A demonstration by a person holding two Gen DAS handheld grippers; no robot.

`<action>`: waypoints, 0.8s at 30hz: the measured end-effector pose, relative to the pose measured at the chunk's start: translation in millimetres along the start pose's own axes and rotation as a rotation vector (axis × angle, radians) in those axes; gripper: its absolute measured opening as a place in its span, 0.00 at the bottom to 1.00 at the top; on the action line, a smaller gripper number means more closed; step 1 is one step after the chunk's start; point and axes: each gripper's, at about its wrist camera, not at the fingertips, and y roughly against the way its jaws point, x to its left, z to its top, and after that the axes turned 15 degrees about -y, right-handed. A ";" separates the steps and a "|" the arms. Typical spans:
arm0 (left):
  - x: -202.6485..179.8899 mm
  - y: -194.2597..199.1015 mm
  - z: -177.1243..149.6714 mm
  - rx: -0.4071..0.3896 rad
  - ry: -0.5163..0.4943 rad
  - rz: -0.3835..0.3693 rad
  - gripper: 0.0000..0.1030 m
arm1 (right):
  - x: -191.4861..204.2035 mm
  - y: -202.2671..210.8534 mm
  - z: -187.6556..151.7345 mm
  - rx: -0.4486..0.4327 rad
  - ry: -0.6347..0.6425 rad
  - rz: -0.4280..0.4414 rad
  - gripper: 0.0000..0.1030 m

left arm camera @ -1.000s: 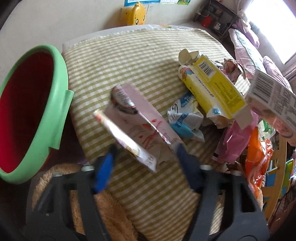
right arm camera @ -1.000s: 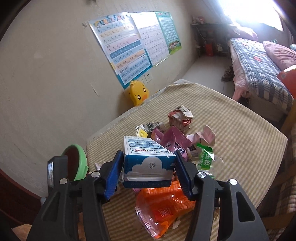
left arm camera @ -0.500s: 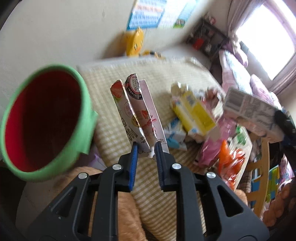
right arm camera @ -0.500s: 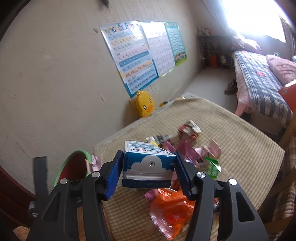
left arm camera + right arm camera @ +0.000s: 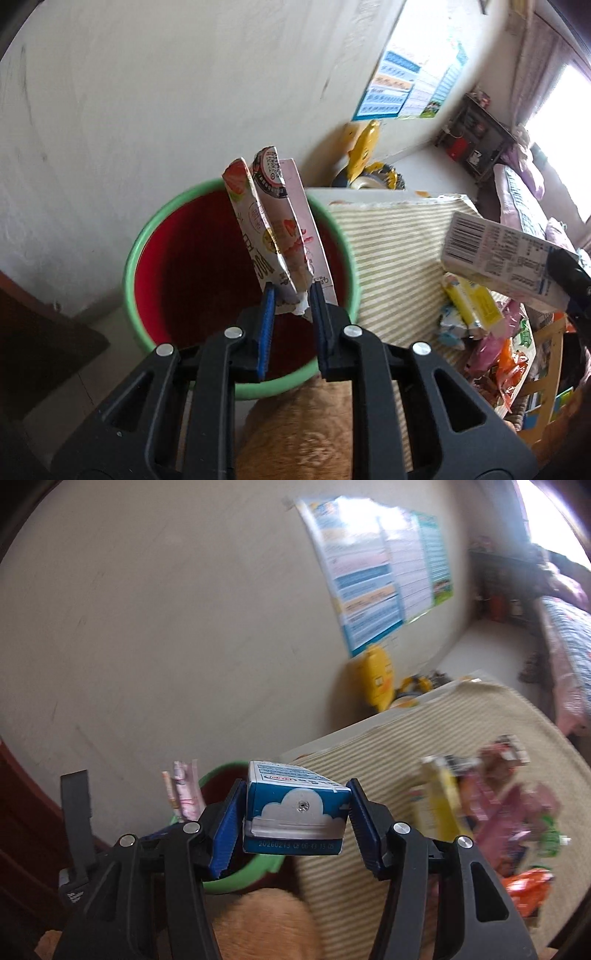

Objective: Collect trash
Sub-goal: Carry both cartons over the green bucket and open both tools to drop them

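The left gripper (image 5: pixel 290 295) pinches a flattened strawberry milk carton (image 5: pixel 275 229) by its torn bottom edge, holding it upright just ahead of the fingers, over the green-rimmed red bin (image 5: pixel 184 258). It looks light, creased and floppy, so the low hold suits it. The right gripper (image 5: pixel 295 812) clamps a blue milk carton (image 5: pixel 295 805) across its stiffer sides, with the bin beyond and left.
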 end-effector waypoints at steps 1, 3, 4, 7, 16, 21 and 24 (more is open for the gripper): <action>3.3 -2.8 -2.2 0.011 0.006 0.003 0.18 | 8.1 -10.4 -3.9 0.024 0.011 0.002 0.52; 12.0 -7.7 -6.2 0.030 0.019 0.012 0.18 | 17.4 -24.0 -12.2 0.056 0.026 0.005 0.52; 16.1 -10.8 -8.1 0.039 0.027 0.018 0.18 | 22.1 -31.7 -15.0 0.072 0.031 0.003 0.52; 26.8 -17.1 -16.2 0.062 0.051 0.028 0.18 | 31.4 -50.8 -21.1 0.112 0.042 0.003 0.52; 50.3 -30.6 -28.8 0.098 0.144 0.030 0.54 | 34.9 -64.4 -27.7 0.122 0.017 0.004 0.58; 47.6 -29.8 -28.2 0.092 0.161 0.032 0.60 | 25.9 -51.9 -27.0 0.097 0.015 -0.017 0.59; 43.3 -29.9 -26.6 0.095 0.151 0.030 0.60 | 15.6 -44.4 -26.6 0.087 0.000 -0.030 0.59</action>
